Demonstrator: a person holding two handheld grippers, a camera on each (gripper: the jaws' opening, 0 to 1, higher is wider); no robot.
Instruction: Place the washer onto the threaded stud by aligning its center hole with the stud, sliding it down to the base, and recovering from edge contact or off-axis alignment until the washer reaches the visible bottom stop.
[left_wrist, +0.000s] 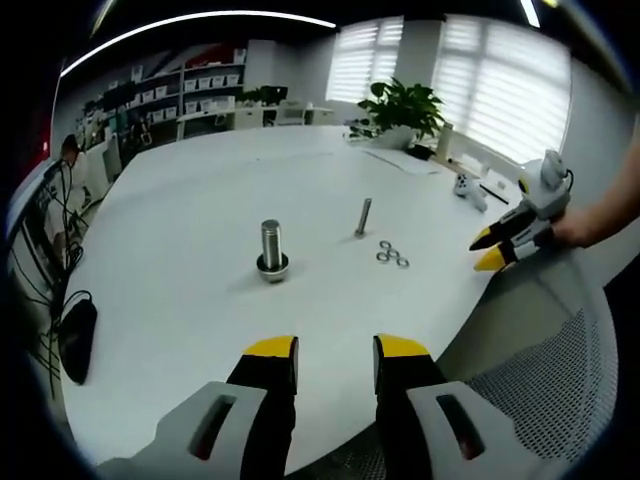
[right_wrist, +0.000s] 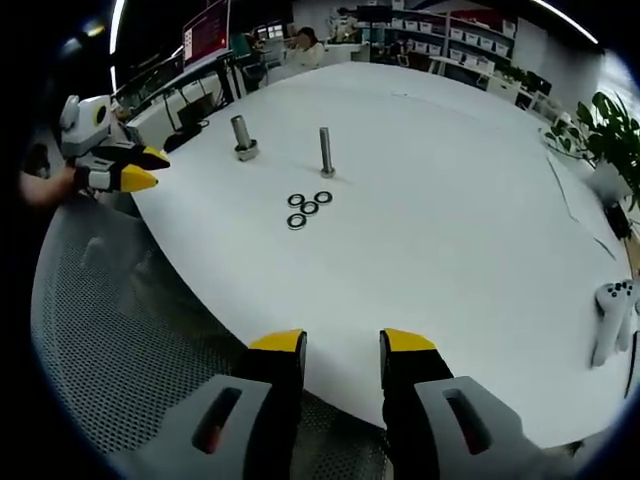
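Both grippers released and empty at the table edge — washers loose on the white table, none on a stud.

Left gripper (left_wrist: 336, 348): yellow-tipped jaws parted, nothing between them, held over the near rim of the white table (left_wrist: 200, 210). Ahead stands the thick threaded stud (left_wrist: 272, 249) upright on its wide base; the thin stud (left_wrist: 363, 217) stands apart to its right. A cluster of four washers (left_wrist: 392, 254) lies flat just beside the thin stud, touching each other. Right gripper (right_wrist: 342, 345): jaws likewise apart and empty — washers (right_wrist: 308, 208) between it and the studs. Potted plant (left_wrist: 405, 106) and a game controller (right_wrist: 612, 315) sit at the far side.
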